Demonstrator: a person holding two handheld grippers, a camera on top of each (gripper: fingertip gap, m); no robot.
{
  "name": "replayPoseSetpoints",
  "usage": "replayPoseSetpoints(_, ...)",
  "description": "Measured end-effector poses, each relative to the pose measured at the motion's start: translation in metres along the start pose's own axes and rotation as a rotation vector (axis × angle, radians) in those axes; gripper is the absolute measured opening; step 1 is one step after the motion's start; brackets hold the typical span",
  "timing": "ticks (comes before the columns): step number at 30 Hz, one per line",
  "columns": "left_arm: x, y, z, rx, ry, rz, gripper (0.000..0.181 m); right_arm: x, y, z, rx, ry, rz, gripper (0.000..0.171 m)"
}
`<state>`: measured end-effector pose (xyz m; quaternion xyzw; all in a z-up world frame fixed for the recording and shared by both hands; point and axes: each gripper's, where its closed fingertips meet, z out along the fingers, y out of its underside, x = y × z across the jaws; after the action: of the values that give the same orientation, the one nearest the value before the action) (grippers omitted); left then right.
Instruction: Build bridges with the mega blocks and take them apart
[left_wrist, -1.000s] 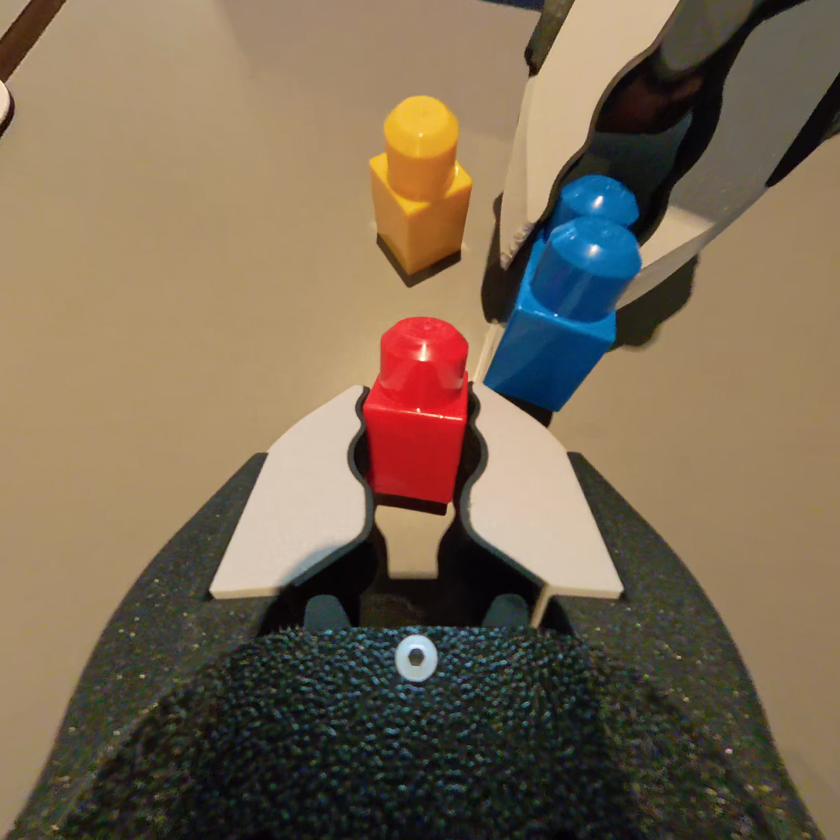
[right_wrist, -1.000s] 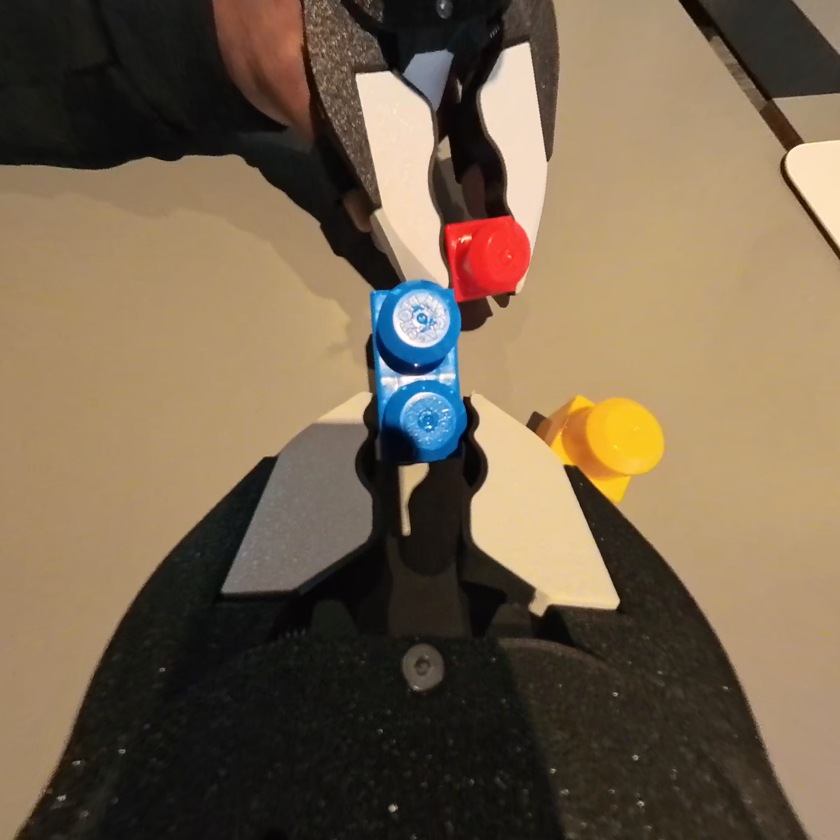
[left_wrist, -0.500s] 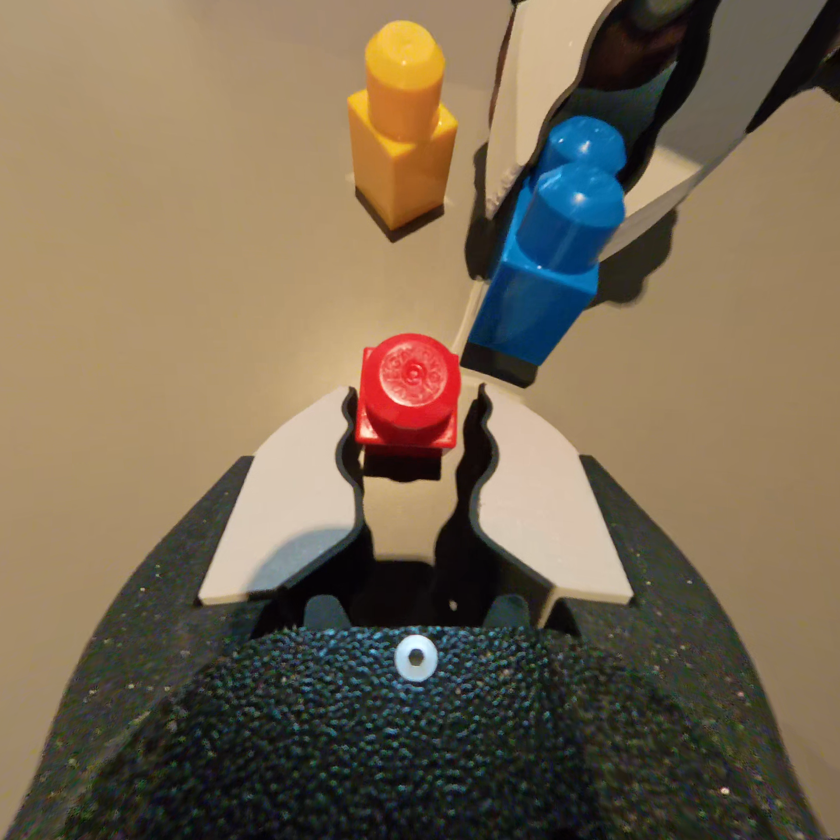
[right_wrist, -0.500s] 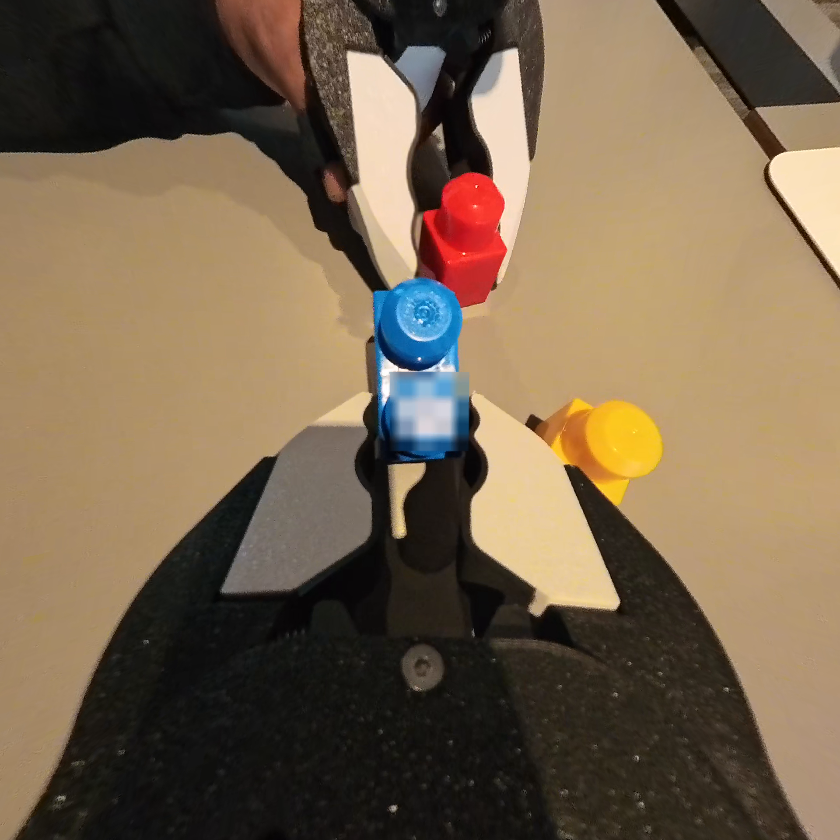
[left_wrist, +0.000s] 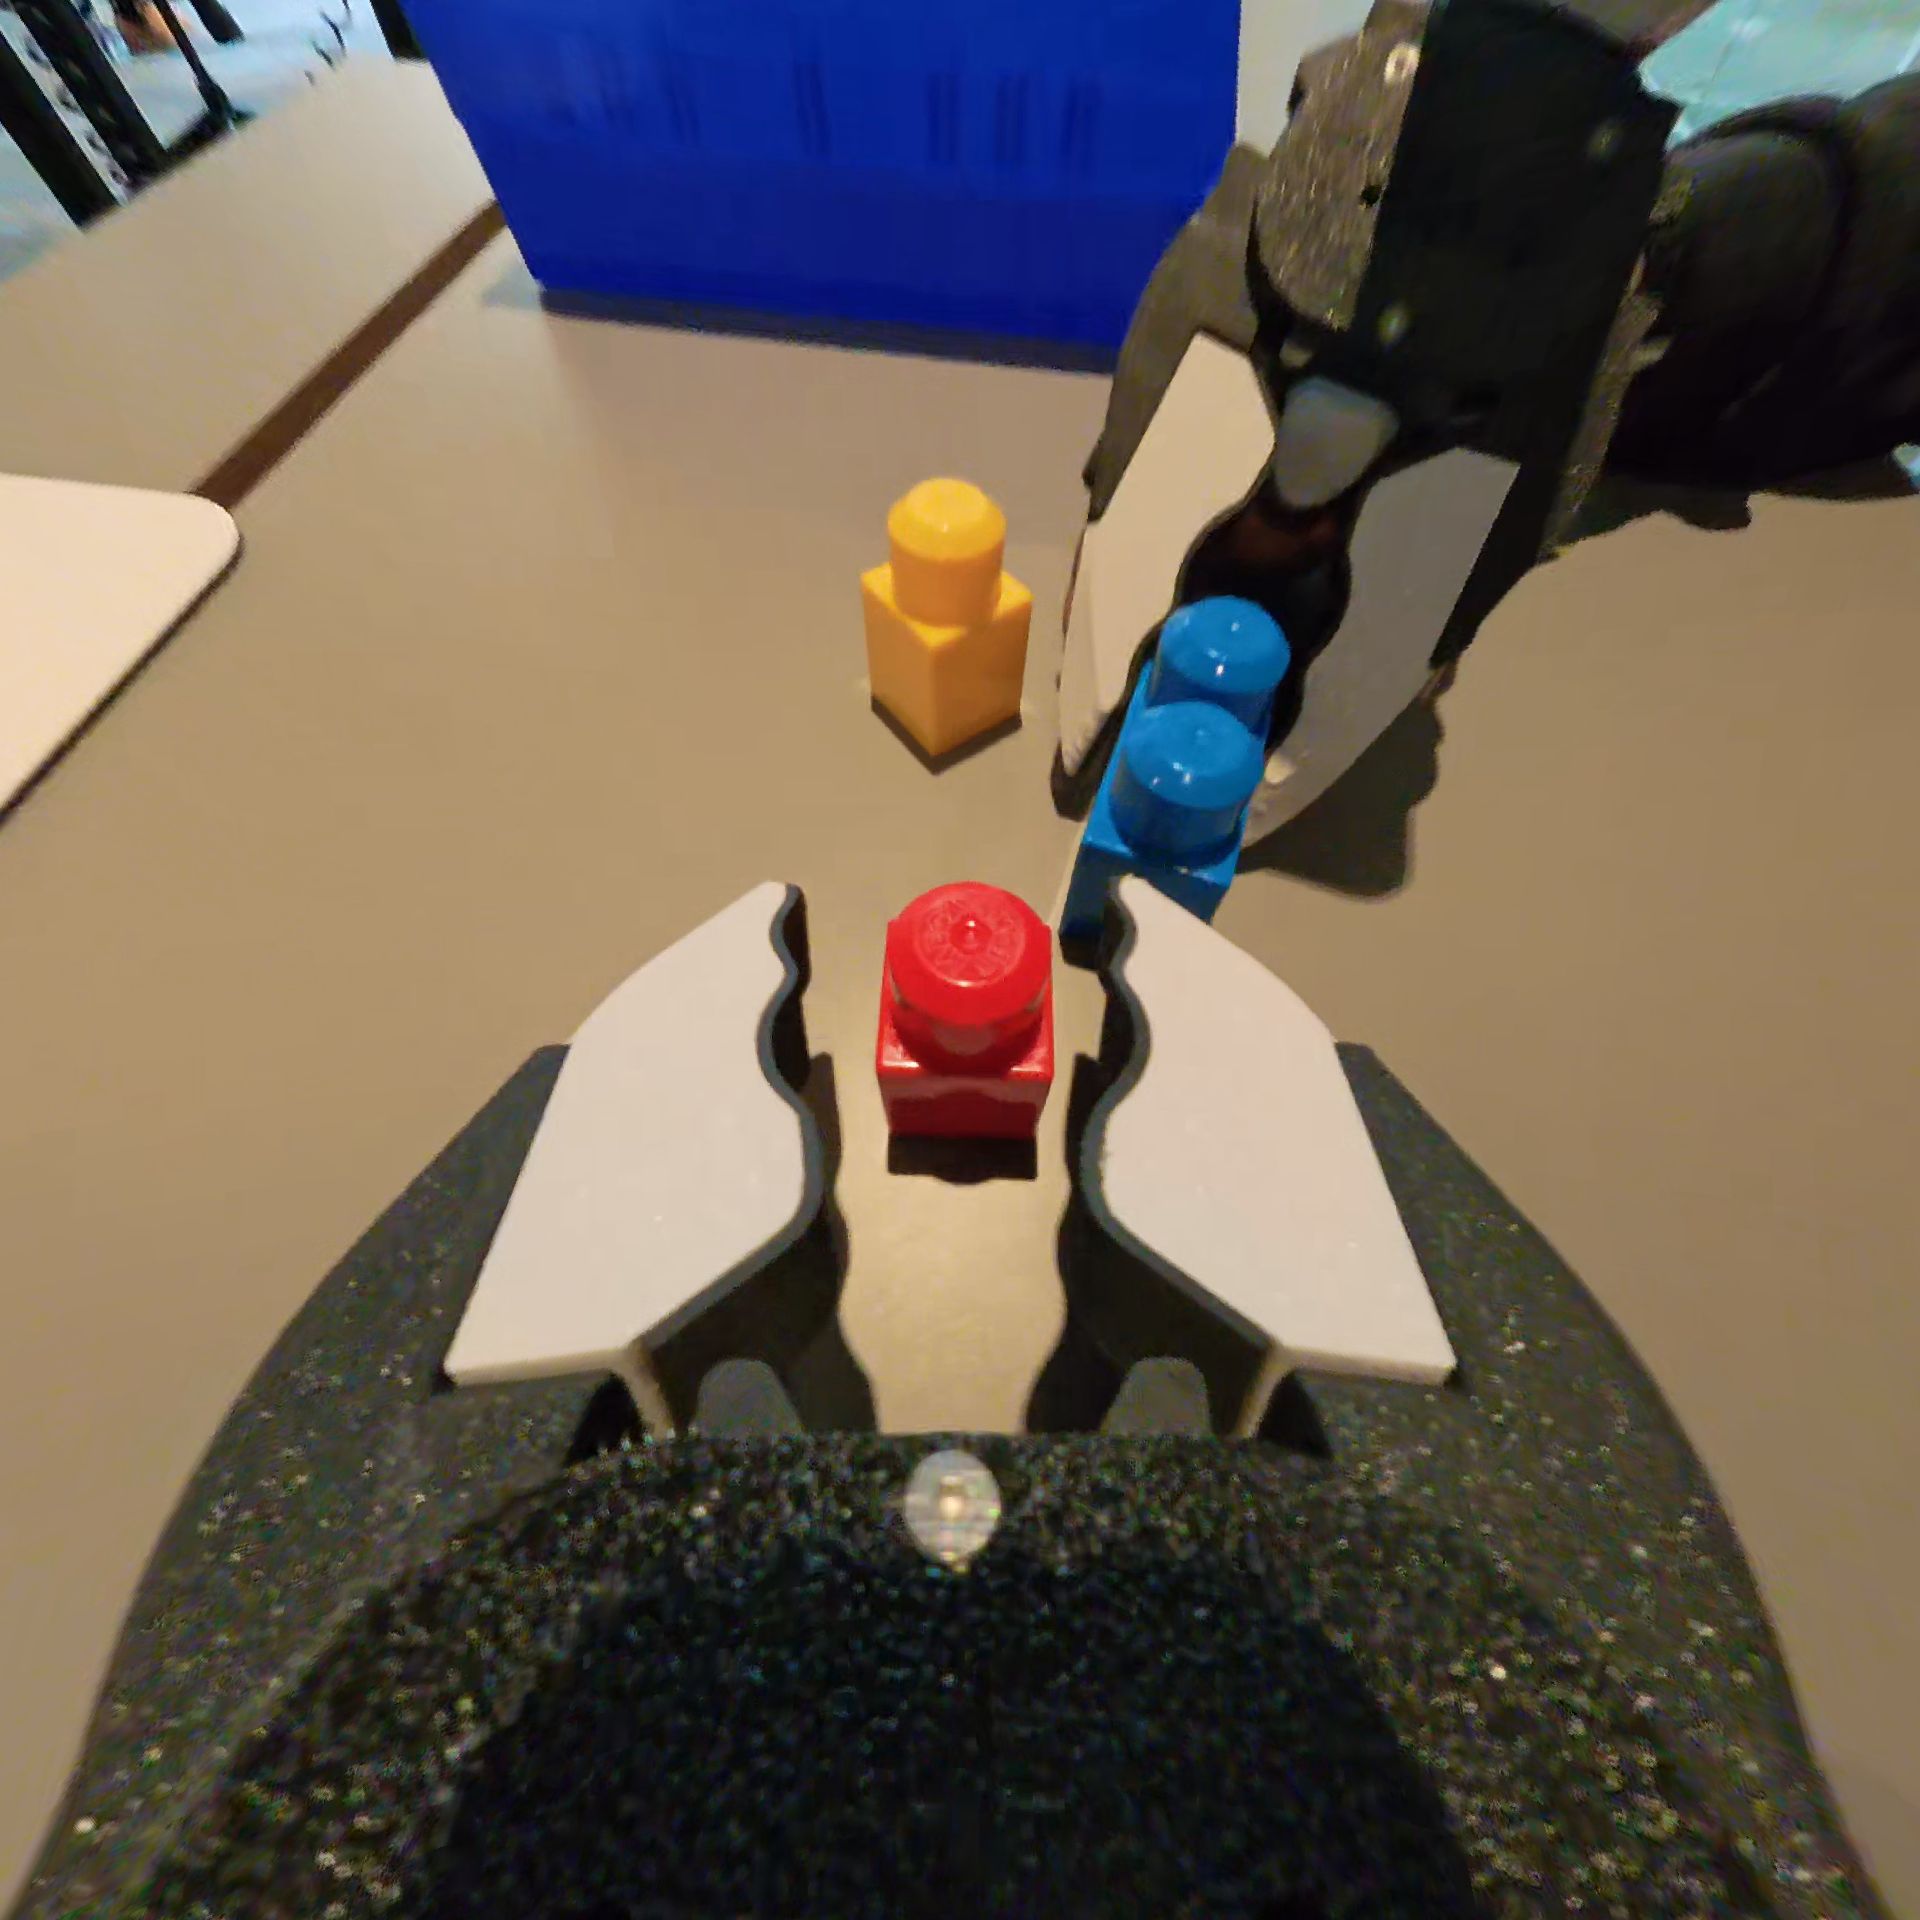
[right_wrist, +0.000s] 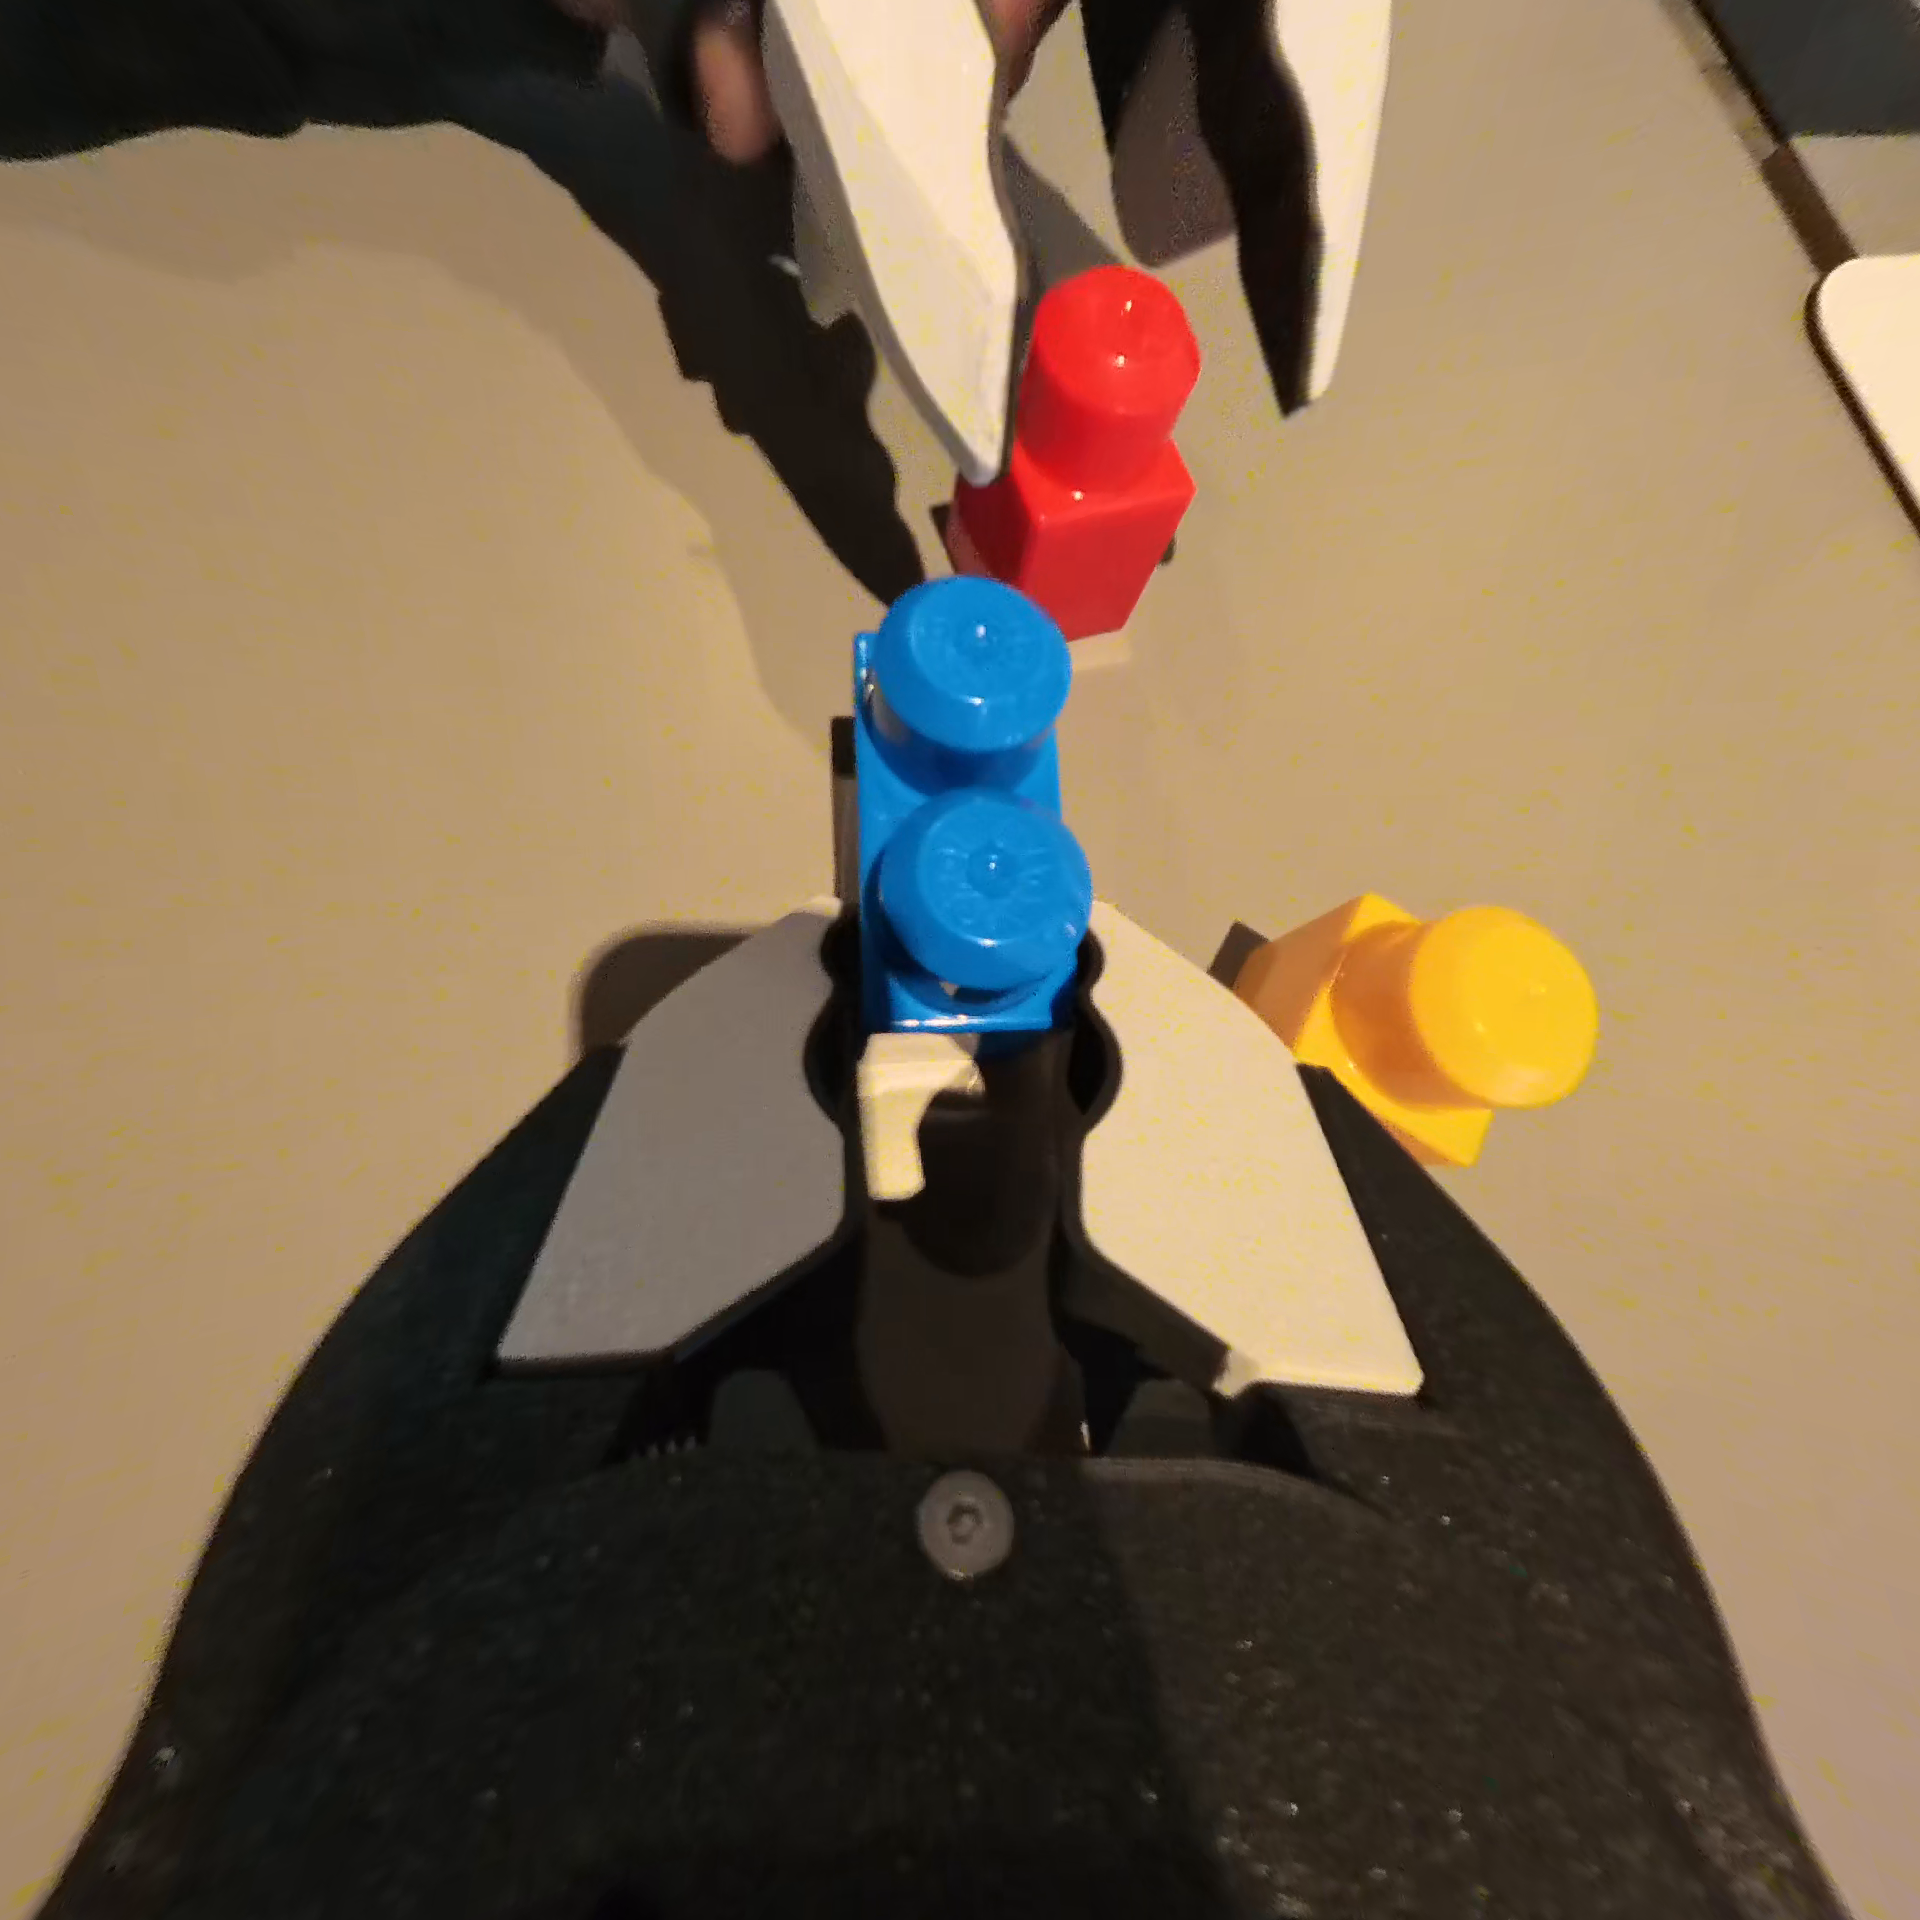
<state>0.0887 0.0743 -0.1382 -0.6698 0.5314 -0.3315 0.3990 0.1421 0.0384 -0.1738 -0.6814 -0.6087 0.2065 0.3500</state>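
Right wrist view: the left gripper (right_wrist: 1143, 405) is cut off by the top edge, its body out of frame; one of its fingers (right_wrist: 914, 260) hides part of the red block (right_wrist: 1081, 520). The blue block (right_wrist: 961, 831) has its base concealed between the right gripper (right_wrist: 961, 945) tips. Left wrist view: the blue bin (left_wrist: 831, 156) and white board (left_wrist: 83, 613) run past the frame edges.

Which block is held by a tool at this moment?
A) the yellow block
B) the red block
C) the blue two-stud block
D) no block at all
C: the right tool is shut on the blue two-stud block, while the left tool stands open around the red block without touching it, and the yellow block stands alone on the table.
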Motion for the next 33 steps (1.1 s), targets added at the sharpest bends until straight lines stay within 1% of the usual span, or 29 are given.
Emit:
replayPoseSetpoints(6,0.000,-0.009,0.000,0.056,-0.023,0.049,0.052,-0.001,-0.002,-0.003,0.027,0.006,-0.011,0.037)
replayPoseSetpoints(9,-0.007,-0.009,-0.001,0.062,-0.069,0.034,0.051,0.002,-0.008,-0.010,0.097,0.017,0.014,0.036)
replayPoseSetpoints(15,-0.013,-0.019,-0.013,0.161,-0.123,0.017,0.048,0.019,-0.020,-0.032,0.271,0.060,0.132,0.036)
replayPoseSetpoints(21,-0.020,-0.021,-0.021,0.197,-0.163,-0.012,0.048,0.045,-0.036,-0.072,0.399,0.255,0.123,0.036)
replayPoseSetpoints(25,-0.022,-0.022,-0.027,0.223,-0.185,-0.035,0.048,0.053,-0.037,-0.092,0.416,0.357,0.092,0.037)
replayPoseSetpoints(28,-0.023,-0.024,-0.030,0.242,-0.192,-0.052,0.048,0.057,-0.045,-0.115,0.443,0.458,0.037,0.036)
replayPoseSetpoints(31,-0.021,-0.022,-0.031,0.236,-0.218,-0.056,0.048,0.066,-0.048,-0.152,0.461,0.619,-0.024,0.037)
replayPoseSetpoints(33,-0.017,-0.020,-0.032,0.226,-0.243,-0.059,0.049,0.078,-0.043,-0.193,0.480,0.742,-0.022,0.037)
